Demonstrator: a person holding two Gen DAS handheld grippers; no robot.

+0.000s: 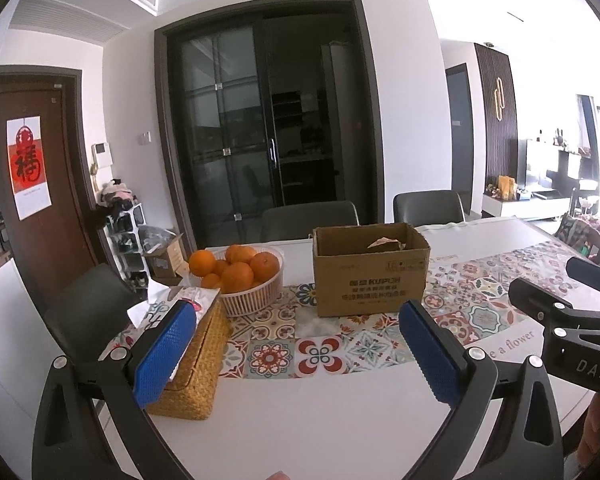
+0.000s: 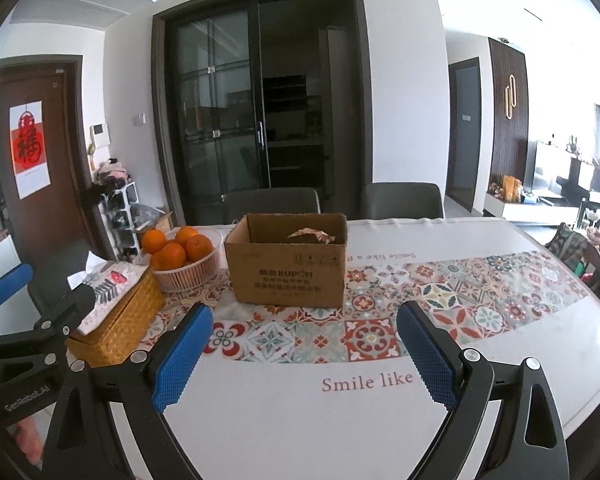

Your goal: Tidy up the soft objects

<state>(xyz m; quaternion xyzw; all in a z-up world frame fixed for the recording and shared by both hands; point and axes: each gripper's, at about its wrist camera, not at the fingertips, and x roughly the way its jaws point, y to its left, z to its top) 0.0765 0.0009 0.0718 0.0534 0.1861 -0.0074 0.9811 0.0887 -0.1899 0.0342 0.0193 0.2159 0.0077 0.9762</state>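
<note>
left blue-padded gripper wide, empty | right blue-padded gripper wide, empty | risk: clipping brown cardboard box, shoving it into white basket of oranges

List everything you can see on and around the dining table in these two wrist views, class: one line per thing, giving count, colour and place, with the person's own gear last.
cardboard box: one, brown, open-topped, mid-table on the patterned runner; something crumpled lies inside
oranges: a pile, exact count unclear, orange, in the basket
fruit basket: one, white slatted, left of the box
tissue box: one, yellow woven with floral cloth top, near left table edge
table: one, white with colourful tile-pattern runner
chairs: two, dark grey, behind the far side; a third at the table's left
left gripper: one, black with blue fingers, open
right gripper: one, black with blue fingers, open
</note>
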